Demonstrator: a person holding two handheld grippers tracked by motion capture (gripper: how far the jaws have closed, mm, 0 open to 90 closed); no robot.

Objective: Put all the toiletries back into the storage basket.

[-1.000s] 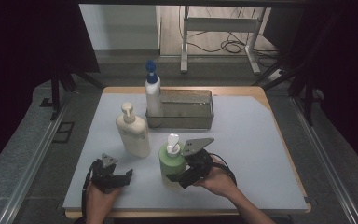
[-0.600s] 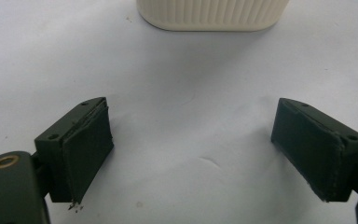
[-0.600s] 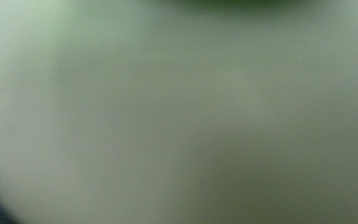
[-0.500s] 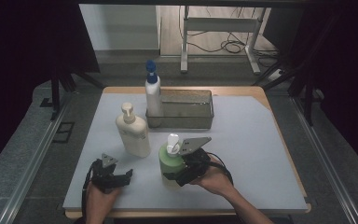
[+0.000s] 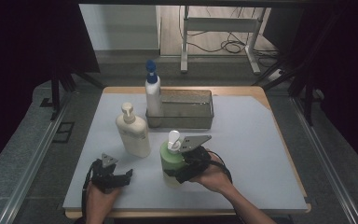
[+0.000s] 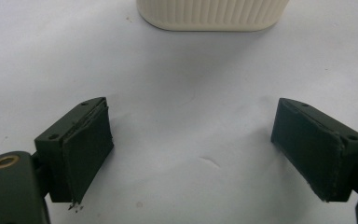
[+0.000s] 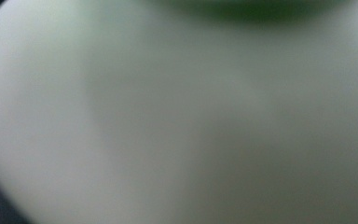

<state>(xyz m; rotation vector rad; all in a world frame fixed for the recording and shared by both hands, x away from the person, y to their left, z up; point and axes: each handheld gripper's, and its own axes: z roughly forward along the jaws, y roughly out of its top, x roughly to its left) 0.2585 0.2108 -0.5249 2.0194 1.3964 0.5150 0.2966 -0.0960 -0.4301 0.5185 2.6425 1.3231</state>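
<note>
Green plastic marks the pump bottle [image 5: 171,158] at lower centre of the high view, upright on the table [image 5: 261,154]; the right gripper [image 5: 186,170] presses against its right side, and whether its jaws clamp it I cannot tell. In the right gripper view that bottle is a pale green blur. Left of it stands a cream, ribbed pump bottle [image 5: 133,133]; behind, a white bottle with a blue pump [image 5: 152,91] touches the left end of a metal basket [image 5: 186,109]. At lower left the left gripper [image 5: 121,177] rests on the pale grey table, jaws wide apart around nothing. Dark curtains flank the scene.
</note>
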